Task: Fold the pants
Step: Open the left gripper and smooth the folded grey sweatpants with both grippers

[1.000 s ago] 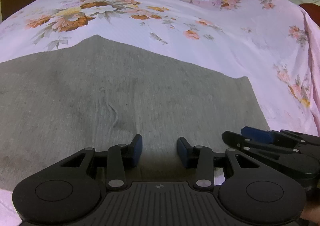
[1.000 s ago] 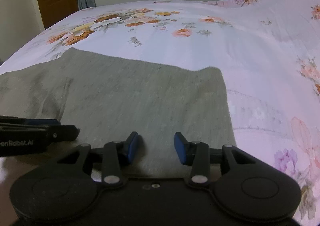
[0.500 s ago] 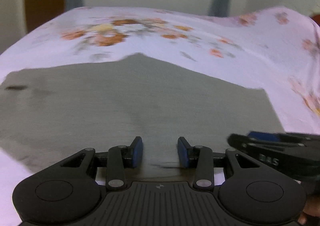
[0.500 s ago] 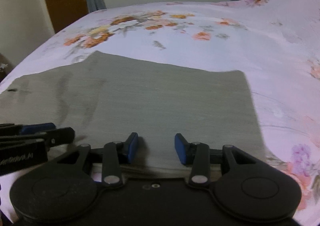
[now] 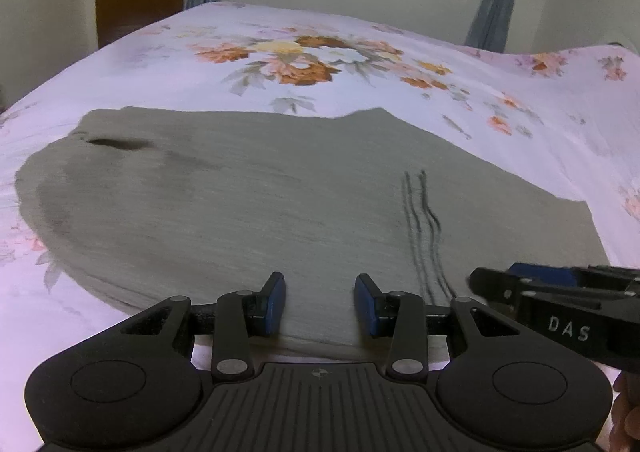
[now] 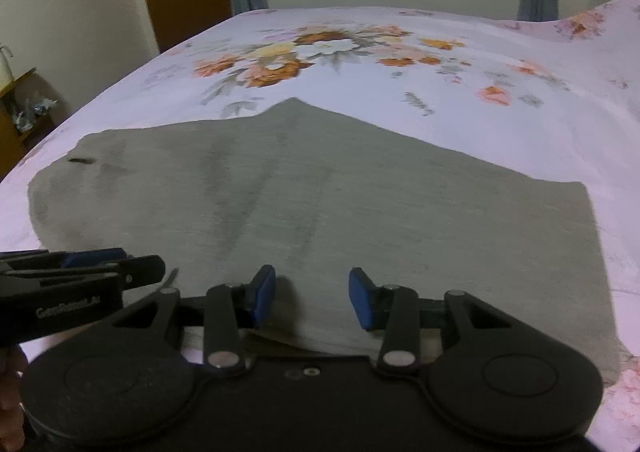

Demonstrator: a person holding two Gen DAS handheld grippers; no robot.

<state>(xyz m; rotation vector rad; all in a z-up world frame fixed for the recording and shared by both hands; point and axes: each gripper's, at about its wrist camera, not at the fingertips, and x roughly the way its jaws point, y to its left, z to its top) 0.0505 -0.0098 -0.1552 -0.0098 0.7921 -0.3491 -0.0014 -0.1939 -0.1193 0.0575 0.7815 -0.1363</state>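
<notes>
Item, pants (image 5: 280,204): grey, spread flat across the floral bedsheet (image 5: 360,36), reaching from the near edge of the bed toward the flower print at mid-bed. I see one dark slit, perhaps a pocket, at the far left of the cloth.

Item, left gripper (image 5: 320,304): my jaws stand partly apart, blue pads (image 5: 276,302) clear of each other, with nothing pinched; the near hem of the pants lies just below and between them.

Item, right gripper (image 6: 311,300): same condition, jaws partly apart and holding nothing, poised over the near hem to the right of the other tool.

Spacing: the two tools sit close side by side; each shows at the edge of the other's view.

Condition of cloth: mostly smooth; I note thin dark crease lines (image 5: 420,232) running toward me near the right tool, and a lifted lip of fabric at the near edge in the right wrist view.

Risk, partial pick: if I close on that lip I judge I may catch only the top layer, and the fold would drag the layers apart.

Risk, sheet snag: pads going too deep could pinch the bedsheet along with the hem.

Risk, collision: with the tools this near, closing in together could knock them.

Risk, skew: uneven grips would likely set the crease lines into the fold.
</notes>
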